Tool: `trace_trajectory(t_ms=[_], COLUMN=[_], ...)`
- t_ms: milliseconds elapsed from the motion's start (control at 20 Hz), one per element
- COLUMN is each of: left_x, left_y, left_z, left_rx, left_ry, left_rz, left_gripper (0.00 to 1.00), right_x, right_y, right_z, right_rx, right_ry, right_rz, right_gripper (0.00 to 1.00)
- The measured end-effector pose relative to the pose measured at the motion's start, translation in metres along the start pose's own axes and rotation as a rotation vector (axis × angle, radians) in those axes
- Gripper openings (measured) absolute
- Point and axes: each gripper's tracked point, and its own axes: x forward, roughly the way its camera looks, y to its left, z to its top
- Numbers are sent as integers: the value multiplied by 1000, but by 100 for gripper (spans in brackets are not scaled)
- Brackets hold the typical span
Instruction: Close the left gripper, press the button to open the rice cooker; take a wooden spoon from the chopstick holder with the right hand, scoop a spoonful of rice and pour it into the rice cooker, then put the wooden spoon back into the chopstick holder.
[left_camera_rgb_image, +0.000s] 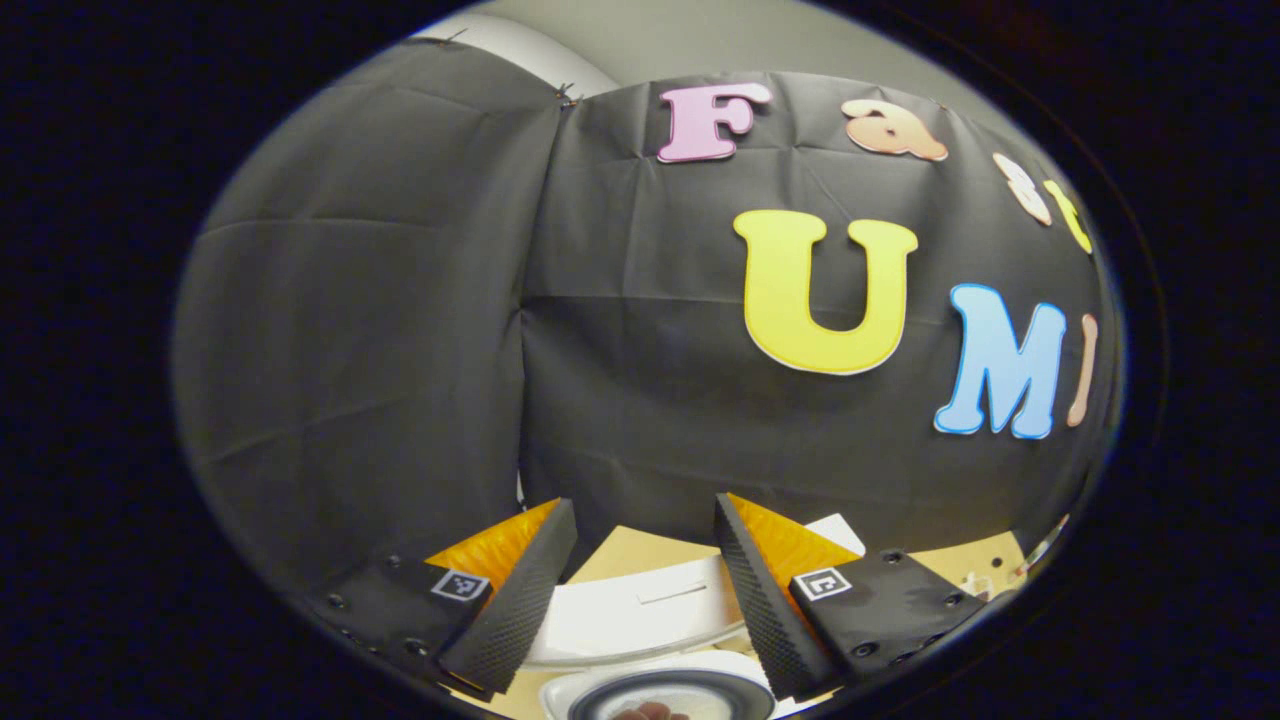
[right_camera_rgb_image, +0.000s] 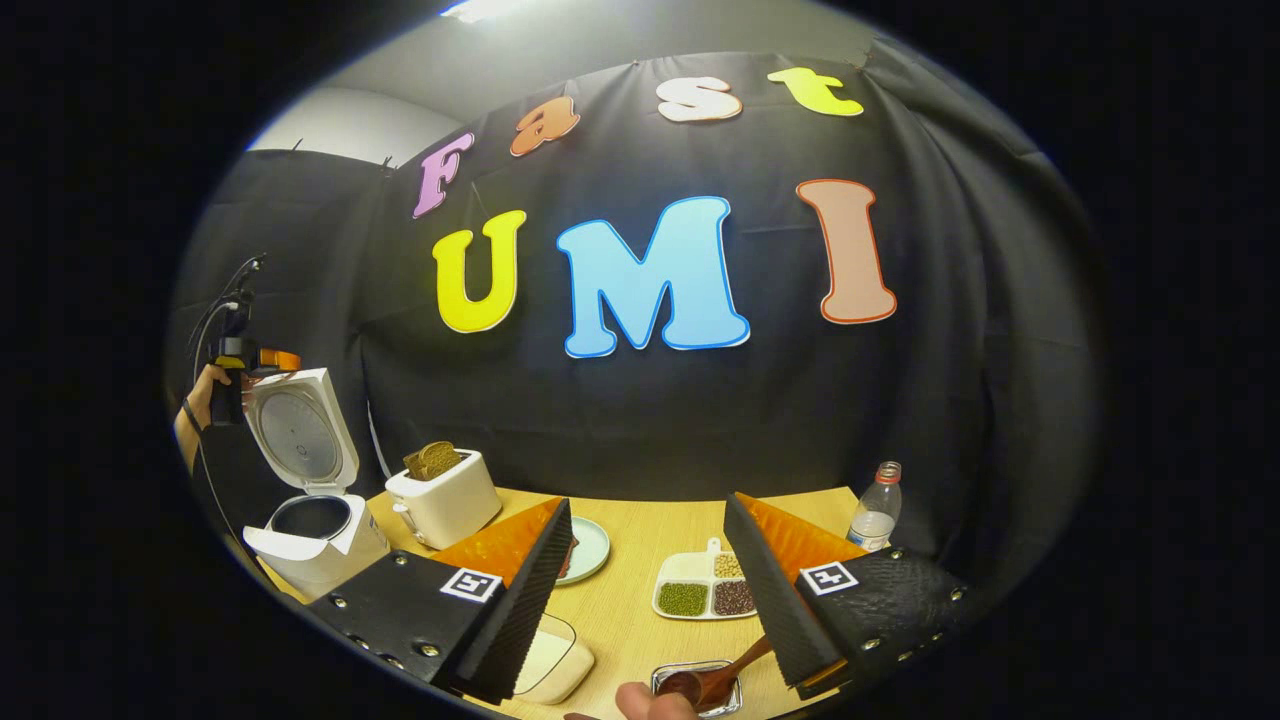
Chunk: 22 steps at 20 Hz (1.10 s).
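1. Black cloth covered the whole back of the booth in both views, and a light wooden table lay across the lower part of the right gripper view.
2. At the lower left of the right gripper view I saw the white rice cooker with its lid standing up, so the pot was open.
3. Just left of the lid, at the left edge of that view, a hand held the left gripper; from there I could not tell how its fingers stood.
4. In the left gripper view the left gripper's two fingers were spread wide apart at the bottom of the frame and held nothing; the open cooker showed low between them.
5. The right gripper was also wide open at the bottom of the right gripper view, and nothing was between its pads.
6. The wooden spoon lay at the bottom centre of that view, its bowl over a small clear container; its handle ran up to the right-hand finger, but whether they touched I could not tell.
7. Near the cooker stood a white toaster with bread in it, then a green plate.
8. A white divided tray with beans sat at the centre of the table, and a plastic bottle stood at the right.
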Motion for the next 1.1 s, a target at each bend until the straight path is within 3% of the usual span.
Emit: trace_trajectory(t_ms=[50, 200, 300, 500, 800, 1100], left_x=[-2, -13, -28, -73, -141, -171], left_y=[-1, -6, -13, -29, -57, -70], left_z=[-3, -3, -11, -26, -81, -124], left_rx=[1, -31, -15, 5, 62, 63], left_ry=[0, 3, 9, -67, -191, -193], left_rz=[10, 13, 8, 4, 12, -29], left_gripper=[90, 91, 96, 96, 94, 96], right_x=[-1, -4, -5, -7, -29, -47], right_y=[-2, -6, -8, -8, -11, 0], right_z=[0, -2, -4, -10, -2, 1], right_rx=[-1, 15, 36, 80, 14, -9], right_ry=[0, -5, -6, -1, -87, -103], right_rz=[-1, -4, 3, 24, -9, 8], right_gripper=[93, 93, 93, 93, 93, 93])
